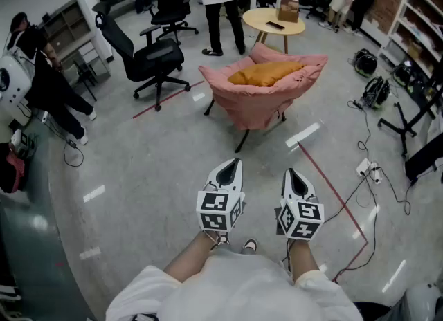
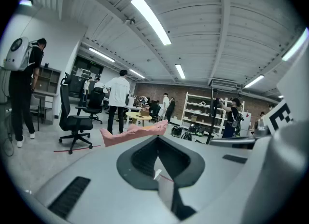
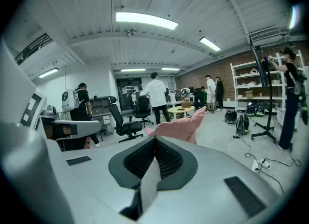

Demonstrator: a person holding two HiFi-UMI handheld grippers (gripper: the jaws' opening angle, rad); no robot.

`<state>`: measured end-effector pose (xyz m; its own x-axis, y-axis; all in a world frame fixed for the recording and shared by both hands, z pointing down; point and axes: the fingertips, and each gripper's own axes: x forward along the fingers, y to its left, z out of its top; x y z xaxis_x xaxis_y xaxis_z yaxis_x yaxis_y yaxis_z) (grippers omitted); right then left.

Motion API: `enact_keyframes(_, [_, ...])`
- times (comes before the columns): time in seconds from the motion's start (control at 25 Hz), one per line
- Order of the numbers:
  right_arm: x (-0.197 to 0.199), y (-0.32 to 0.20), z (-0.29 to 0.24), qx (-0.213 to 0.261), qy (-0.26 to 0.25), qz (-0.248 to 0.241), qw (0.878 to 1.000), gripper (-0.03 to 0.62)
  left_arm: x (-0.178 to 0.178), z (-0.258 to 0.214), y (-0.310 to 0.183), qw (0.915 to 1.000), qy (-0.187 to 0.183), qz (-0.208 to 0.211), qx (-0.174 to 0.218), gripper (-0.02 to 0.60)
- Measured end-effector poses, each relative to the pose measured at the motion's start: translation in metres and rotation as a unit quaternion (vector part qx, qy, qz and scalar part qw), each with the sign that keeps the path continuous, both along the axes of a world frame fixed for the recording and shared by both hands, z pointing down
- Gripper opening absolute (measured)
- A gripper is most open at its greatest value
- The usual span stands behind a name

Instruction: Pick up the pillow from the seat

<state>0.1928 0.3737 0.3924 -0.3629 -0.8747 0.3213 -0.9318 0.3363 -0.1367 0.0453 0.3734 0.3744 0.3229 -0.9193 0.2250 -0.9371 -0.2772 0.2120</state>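
Orange pillow (image 1: 266, 72), rumpled, on pink seat (image 1: 256, 102).

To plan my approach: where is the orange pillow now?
In the head view, the orange pillow lies in the pink seat, in front of the round yellow table and right of the black office chair.

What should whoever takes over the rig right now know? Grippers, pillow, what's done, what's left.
Left gripper: jaws shut, nothing between them.
Right gripper: jaws shut, nothing between them.
Both are held side by side, low in front of the person, pointing toward the seat.
Pillow: orange, lying in the pink seat, which stands across a stretch of bare floor from the grippers. Neither gripper is near it.
Done: nothing; the pillow is untouched.
Left: walk up to the seat, open the jaws, grip the pillow and lift it off. The cables on the floor to the right are probably best avoided.
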Motion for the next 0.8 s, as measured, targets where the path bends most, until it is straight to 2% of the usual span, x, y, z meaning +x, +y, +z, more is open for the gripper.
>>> enact_keyframes(0.48, [-0.033, 0.001, 0.003, 0.001, 0.005, 0.017, 1.0, 0.029, -0.034, 0.005, -0.007, 0.9999, 0.009, 0.012, 0.0, 0.0])
enact_keyframes(0.8, [-0.04, -0.014, 0.013, -0.013, 0.001, 0.038, 0.999, 0.031, -0.051, 0.022, -0.021, 0.9996, 0.007, 0.016, -0.022, 0.0])
